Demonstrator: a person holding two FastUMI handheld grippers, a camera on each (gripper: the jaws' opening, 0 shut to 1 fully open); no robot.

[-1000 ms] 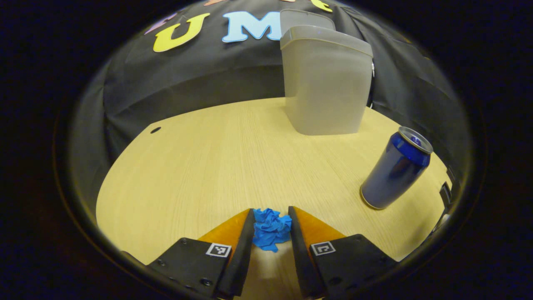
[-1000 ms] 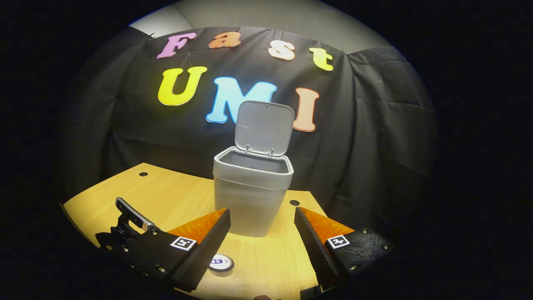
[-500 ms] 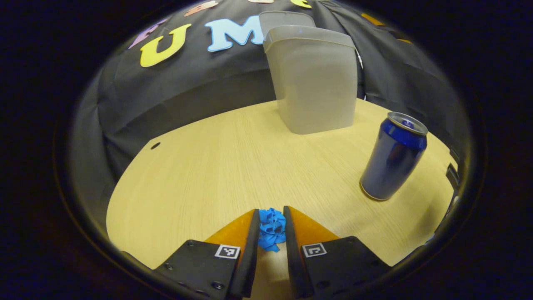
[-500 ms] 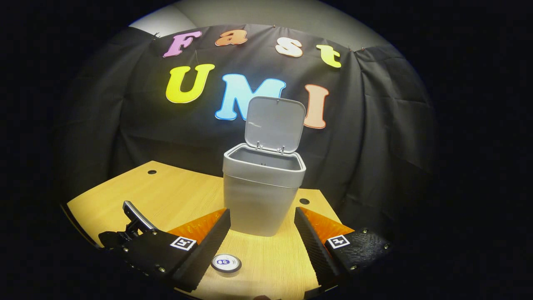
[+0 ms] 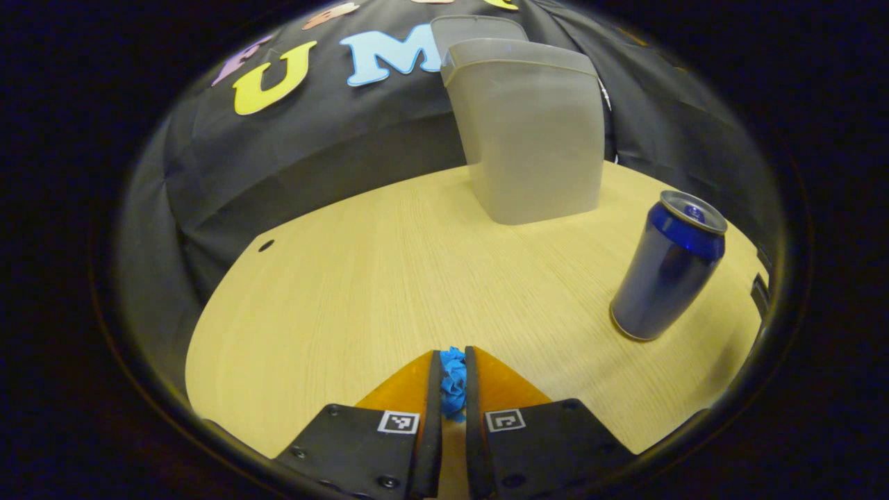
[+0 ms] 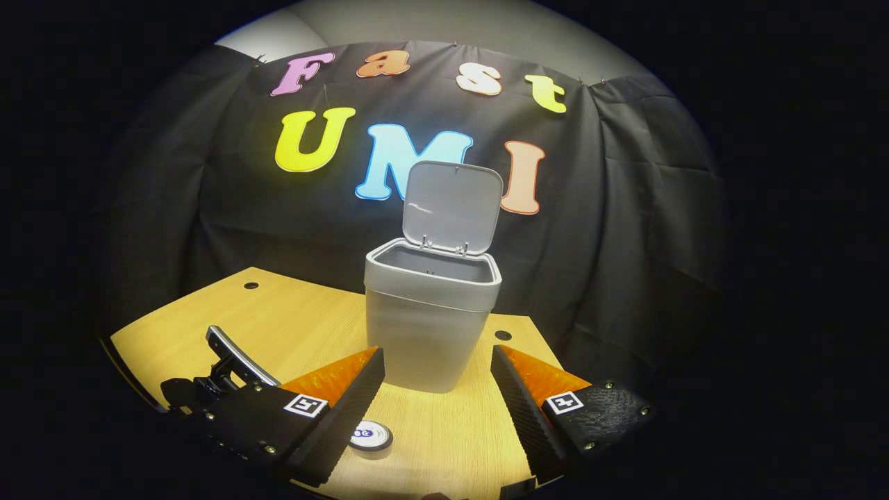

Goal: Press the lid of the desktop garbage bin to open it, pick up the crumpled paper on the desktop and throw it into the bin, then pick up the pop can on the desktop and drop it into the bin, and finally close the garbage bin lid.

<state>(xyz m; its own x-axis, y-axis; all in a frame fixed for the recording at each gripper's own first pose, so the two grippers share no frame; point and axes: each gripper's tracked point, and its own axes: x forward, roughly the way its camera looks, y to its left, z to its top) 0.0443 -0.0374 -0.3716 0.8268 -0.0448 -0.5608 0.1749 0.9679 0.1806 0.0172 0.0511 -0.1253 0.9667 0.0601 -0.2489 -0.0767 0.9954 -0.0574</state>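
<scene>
In the left gripper view my left gripper (image 5: 452, 368) is shut on the blue crumpled paper (image 5: 453, 380), squeezed thin between both fingers just above the wooden desk (image 5: 361, 278). The blue pop can (image 5: 668, 265) stands upright to the right. The grey bin (image 5: 529, 128) stands at the far edge, its lid raised behind it. In the right gripper view my right gripper (image 6: 437, 378) hangs open above the desk, facing the grey bin (image 6: 429, 319) whose lid (image 6: 451, 206) stands upright. The pop can's top (image 6: 370, 435) shows just below the left finger. The other gripper (image 6: 222, 361) is at lower left.
Black cloth closes off the back and sides of the booth. The desk (image 6: 298, 326) has small cable holes near its far corners. Bare wood lies between the paper and the bin in the left gripper view.
The left gripper's fingers have closed tightly, squashing the blue paper between them. The right gripper has shifted only slightly and stays open.
</scene>
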